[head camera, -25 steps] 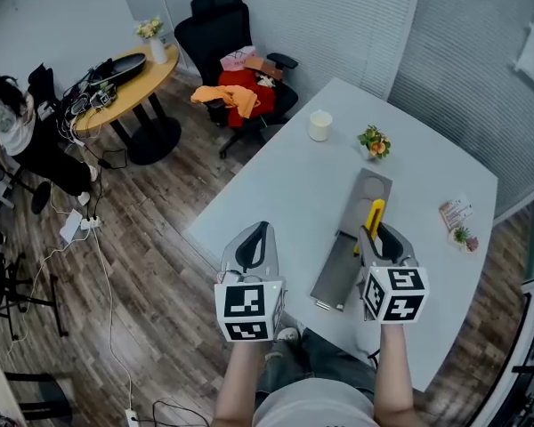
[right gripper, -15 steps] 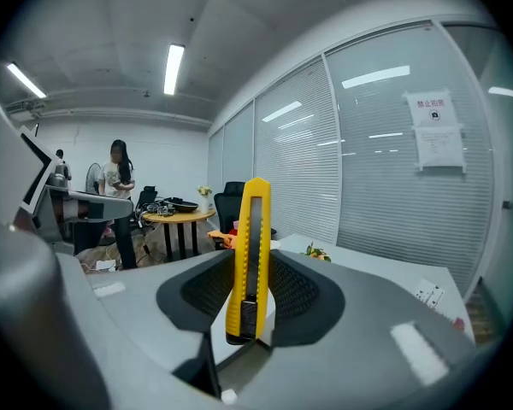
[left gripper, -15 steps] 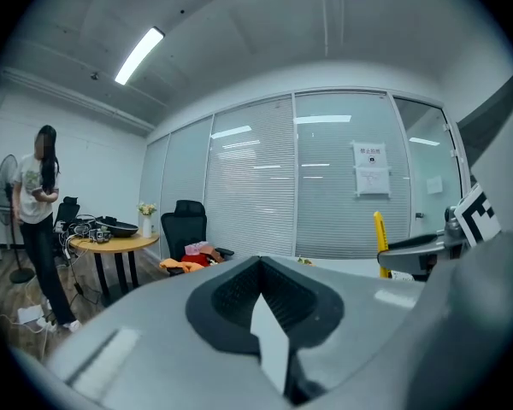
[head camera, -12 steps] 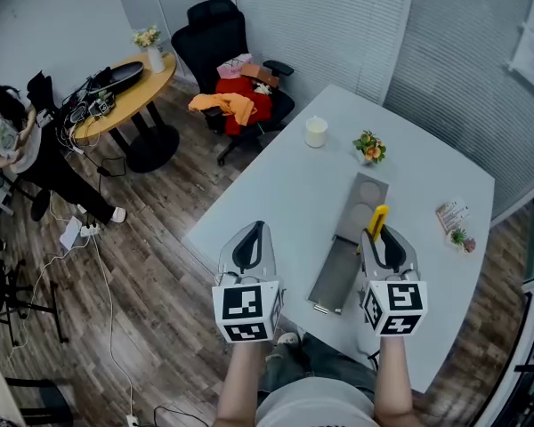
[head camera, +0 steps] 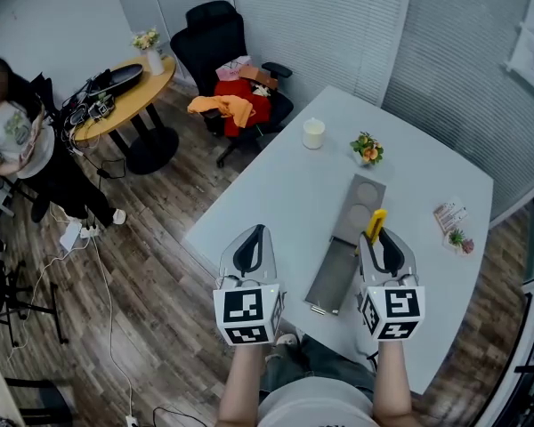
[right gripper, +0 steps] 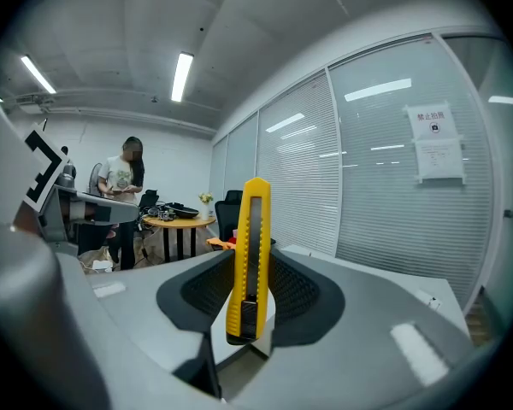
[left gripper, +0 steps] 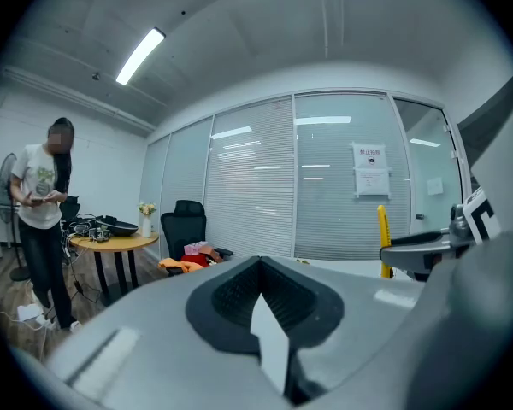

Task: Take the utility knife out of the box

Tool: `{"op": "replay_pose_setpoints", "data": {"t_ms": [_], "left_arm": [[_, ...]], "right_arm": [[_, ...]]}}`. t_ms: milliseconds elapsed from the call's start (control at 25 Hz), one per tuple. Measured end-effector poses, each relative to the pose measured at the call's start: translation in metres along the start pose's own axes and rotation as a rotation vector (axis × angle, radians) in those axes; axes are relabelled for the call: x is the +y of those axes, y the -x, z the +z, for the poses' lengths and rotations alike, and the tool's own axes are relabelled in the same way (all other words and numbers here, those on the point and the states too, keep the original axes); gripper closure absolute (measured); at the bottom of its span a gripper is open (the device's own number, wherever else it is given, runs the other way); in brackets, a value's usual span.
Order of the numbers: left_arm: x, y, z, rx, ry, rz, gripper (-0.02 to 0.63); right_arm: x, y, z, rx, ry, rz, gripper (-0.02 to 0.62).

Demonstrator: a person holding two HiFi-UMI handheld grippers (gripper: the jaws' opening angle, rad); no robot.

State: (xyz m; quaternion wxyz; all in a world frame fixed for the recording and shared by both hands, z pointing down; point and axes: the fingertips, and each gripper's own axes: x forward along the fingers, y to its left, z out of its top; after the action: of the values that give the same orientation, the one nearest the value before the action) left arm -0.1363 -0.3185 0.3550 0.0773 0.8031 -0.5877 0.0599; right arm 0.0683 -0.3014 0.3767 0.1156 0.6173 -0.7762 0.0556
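Observation:
My right gripper (head camera: 377, 233) is shut on the yellow utility knife (head camera: 375, 224) and holds it just above the long grey box (head camera: 337, 269), which lies open on the white table (head camera: 276, 189). In the right gripper view the knife (right gripper: 249, 254) stands upright, clamped between the dark pads (right gripper: 295, 284). My left gripper (head camera: 258, 231) hovers over the table's near left edge, shut with nothing in it; its pads (left gripper: 239, 293) meet. From the left gripper view the knife (left gripper: 382, 239) shows at the right.
A white cup (head camera: 314, 133) and a small flower pot (head camera: 368, 148) stand at the table's far side, a card and tiny plant (head camera: 455, 217) at its right. An office chair with clothes (head camera: 236, 87), a round wooden table (head camera: 125, 83) and a person (head camera: 18, 140) are off to the left.
My right gripper has lifted the knife slightly over the box. The left gripper has stayed put. The person at the left has stepped further into view.

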Motion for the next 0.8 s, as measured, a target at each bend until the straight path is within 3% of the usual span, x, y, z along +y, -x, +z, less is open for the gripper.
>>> {"op": "replay_pose_setpoints", "data": {"t_ms": [800], "left_arm": [[-0.0039, 0.0008, 0.0009, 0.004, 0.004, -0.012, 0.606]], "right_arm": [[-0.0003, 0.0011, 0.006, -0.024, -0.026, 0.003, 0.442]]}}
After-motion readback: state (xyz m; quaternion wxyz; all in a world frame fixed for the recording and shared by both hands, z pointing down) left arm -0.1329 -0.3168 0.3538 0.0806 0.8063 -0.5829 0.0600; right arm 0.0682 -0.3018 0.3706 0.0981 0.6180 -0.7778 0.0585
